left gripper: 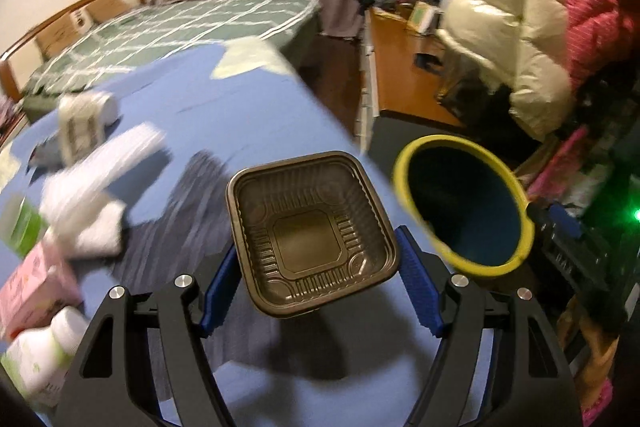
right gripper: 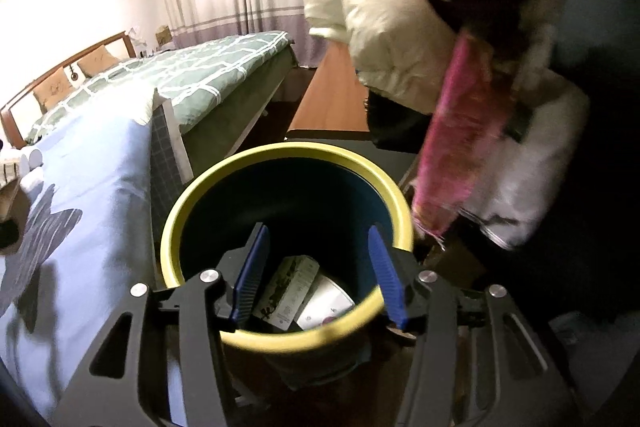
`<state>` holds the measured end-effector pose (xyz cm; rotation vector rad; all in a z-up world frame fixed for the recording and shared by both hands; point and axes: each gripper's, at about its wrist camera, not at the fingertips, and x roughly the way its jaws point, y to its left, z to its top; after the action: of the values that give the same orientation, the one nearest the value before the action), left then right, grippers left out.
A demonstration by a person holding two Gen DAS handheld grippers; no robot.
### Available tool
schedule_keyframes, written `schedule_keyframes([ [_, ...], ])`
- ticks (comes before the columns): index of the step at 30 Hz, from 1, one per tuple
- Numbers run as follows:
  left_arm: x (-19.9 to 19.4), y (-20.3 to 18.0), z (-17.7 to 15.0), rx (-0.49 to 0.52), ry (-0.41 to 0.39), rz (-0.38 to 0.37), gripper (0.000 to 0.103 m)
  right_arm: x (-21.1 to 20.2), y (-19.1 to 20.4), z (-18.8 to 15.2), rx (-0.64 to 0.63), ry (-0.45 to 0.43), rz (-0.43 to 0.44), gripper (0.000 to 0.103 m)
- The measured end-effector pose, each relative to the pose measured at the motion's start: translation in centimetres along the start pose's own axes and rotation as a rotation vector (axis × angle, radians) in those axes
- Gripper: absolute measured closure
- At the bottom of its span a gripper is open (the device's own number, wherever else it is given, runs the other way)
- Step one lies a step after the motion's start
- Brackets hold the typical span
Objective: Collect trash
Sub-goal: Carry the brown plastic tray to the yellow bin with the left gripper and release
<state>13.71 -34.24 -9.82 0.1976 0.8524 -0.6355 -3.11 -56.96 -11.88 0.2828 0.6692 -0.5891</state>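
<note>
Far left edge of the table still has clutter on it: a white bottle (left gripper: 40, 351), a pink box (left gripper: 36, 283) and some crumpled white paper (left gripper: 92, 195). The left gripper (left gripper: 316, 291) has its jaws clamped on a brown plastic tray (left gripper: 312, 231), carried above the blue table (left gripper: 248, 107) near its right edge. Looks like the carry-to-bin step: next, swing the tray right over the yellow-rimmed bin (right gripper: 288, 203) just past that edge and let go, while the right gripper (right gripper: 320, 267) hangs over the bin with its jaws spread wide, holding nothing.
</note>
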Motion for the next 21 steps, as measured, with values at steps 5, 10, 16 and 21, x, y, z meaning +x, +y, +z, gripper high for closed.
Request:
schedule_keyframes([
  [5,0.7,-4.5,1.9,0.08,-0.009,-0.064,0.031,-1.7,-1.5,-0.5,0.026,-0.008,-0.011,0.052],
  [10,1.9,-8.9,3.7,0.139,0.006,-0.13,0.031,-2.6,-2.7,-0.9,0.054,-0.021,-0.021,0.05],
  [16,5.0,-12.8,5.5,0.196,0.056,-0.159,0.031,-2.9,-3.4,-1.1,0.072,-0.021,-0.024,0.049],
  [21,8.2,-14.3,5.9,0.207,0.107,-0.148,0.03,-3.2,-3.7,-1.3,0.071,-0.021,-0.026,0.048],
])
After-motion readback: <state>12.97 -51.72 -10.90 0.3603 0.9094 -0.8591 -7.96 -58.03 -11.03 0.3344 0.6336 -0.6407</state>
